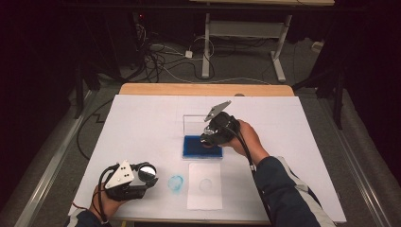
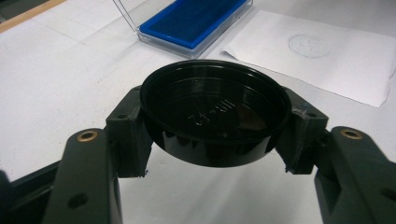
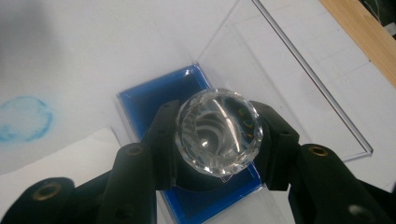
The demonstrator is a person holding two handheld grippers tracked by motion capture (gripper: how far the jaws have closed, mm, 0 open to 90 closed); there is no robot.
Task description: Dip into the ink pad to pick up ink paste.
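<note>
Two grippers, each closed on a round piece. Left gripper [image 1: 142,177], low near the table's front edge: jaws clamped on the sides of a shallow black cap [image 2: 214,117], glossy, hollow side up, faint raised lettering inside. Right gripper [image 1: 210,137], farther out and tipped down: jaws pinched around a round stamp [image 3: 218,132] with a clear faceted top, hovering right over the blue ink pad [image 3: 149,100], contact hard to judge. Pad seated in a clear case with its lid [image 3: 299,79] folded open beyond. Between the two grippers, a blue smudge [image 1: 176,183] on the white table cover [image 1: 142,123] and a paper sheet [image 1: 204,185] with a faint round imprint. Beyond the table, dark room, cables on the floor [image 1: 161,61], white desk legs [image 1: 279,52].
</note>
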